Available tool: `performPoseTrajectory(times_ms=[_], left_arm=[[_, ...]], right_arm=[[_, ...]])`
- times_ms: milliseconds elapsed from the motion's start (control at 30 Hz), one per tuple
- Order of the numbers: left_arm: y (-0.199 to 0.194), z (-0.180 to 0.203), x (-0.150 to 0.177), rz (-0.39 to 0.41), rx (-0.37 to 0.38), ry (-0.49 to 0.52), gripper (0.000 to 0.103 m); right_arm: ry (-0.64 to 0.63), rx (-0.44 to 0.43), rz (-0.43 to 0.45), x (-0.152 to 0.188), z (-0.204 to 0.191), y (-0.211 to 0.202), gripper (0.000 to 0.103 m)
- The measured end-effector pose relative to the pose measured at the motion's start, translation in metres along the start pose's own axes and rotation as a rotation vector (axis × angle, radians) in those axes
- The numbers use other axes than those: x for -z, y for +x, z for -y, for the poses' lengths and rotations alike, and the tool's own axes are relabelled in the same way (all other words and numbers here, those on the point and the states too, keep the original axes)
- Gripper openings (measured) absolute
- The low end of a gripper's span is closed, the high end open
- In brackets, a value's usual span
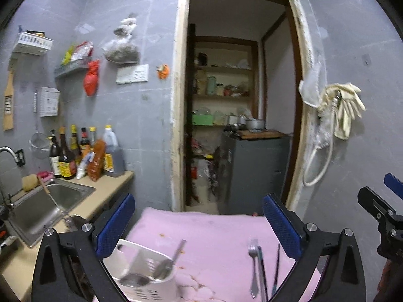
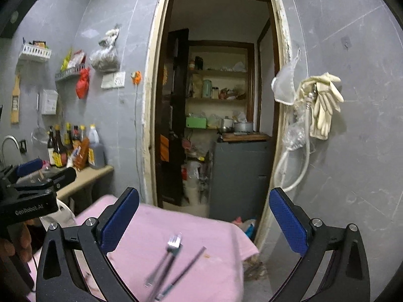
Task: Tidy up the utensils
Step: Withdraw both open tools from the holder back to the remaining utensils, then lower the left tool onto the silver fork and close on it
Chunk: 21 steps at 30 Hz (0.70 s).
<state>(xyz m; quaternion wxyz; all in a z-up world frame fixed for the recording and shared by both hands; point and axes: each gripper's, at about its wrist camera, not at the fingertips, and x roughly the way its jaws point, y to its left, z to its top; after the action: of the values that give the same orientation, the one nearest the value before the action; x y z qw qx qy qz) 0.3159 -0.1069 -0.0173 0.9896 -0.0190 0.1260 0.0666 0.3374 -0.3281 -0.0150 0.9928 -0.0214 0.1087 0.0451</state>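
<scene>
A pink cloth [image 1: 214, 234] covers the table below both grippers. On its left stands a white slotted utensil holder [image 1: 141, 274] with two spoons [image 1: 163, 266] in it. A fork [image 1: 253, 269] and dark chopsticks [image 1: 263, 274] lie loose on the cloth to the right. My left gripper [image 1: 199, 224] is open above the cloth, nothing between its blue pads. In the right wrist view the fork [image 2: 173, 244] and chopsticks [image 2: 186, 269] lie between the pads of my right gripper [image 2: 204, 221], which hangs open above them. The left gripper [image 2: 49, 170] shows at the left there.
A steel sink [image 1: 50, 201] and sauce bottles [image 1: 83, 151] sit on the counter to the left. An open doorway [image 1: 239, 100] with shelves and a grey cabinet [image 1: 252, 171] lies ahead. Rubber gloves [image 1: 342, 108] and a hose hang on the right wall.
</scene>
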Motion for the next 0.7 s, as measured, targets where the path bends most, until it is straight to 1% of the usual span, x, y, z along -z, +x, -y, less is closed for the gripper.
performPoseTrajectory(times_ms=[267,467,567,700], left_arm=[[0.028,0.046,0.024,-0.061,0.055,0.082,0.102],[0.058,0.069,0.039,-0.123,0.08,0.079,0.102],[0.079,0.079,0.05,-0.179,0.092,0.073,0.102],[0.111,0.083,0.065,-0.279,0.099,0.059,0.102]], right_arm=[[0.013,0.009,-0.095,0.036,0.044,0.038,0.101],[0.041,0.018,-0.17,0.065,0.067,0.07,0.101],[0.064,0.014,-0.214,0.082,0.074,0.086,0.101],[0.09,0.005,-0.292,0.102,0.077,0.112,0.101]])
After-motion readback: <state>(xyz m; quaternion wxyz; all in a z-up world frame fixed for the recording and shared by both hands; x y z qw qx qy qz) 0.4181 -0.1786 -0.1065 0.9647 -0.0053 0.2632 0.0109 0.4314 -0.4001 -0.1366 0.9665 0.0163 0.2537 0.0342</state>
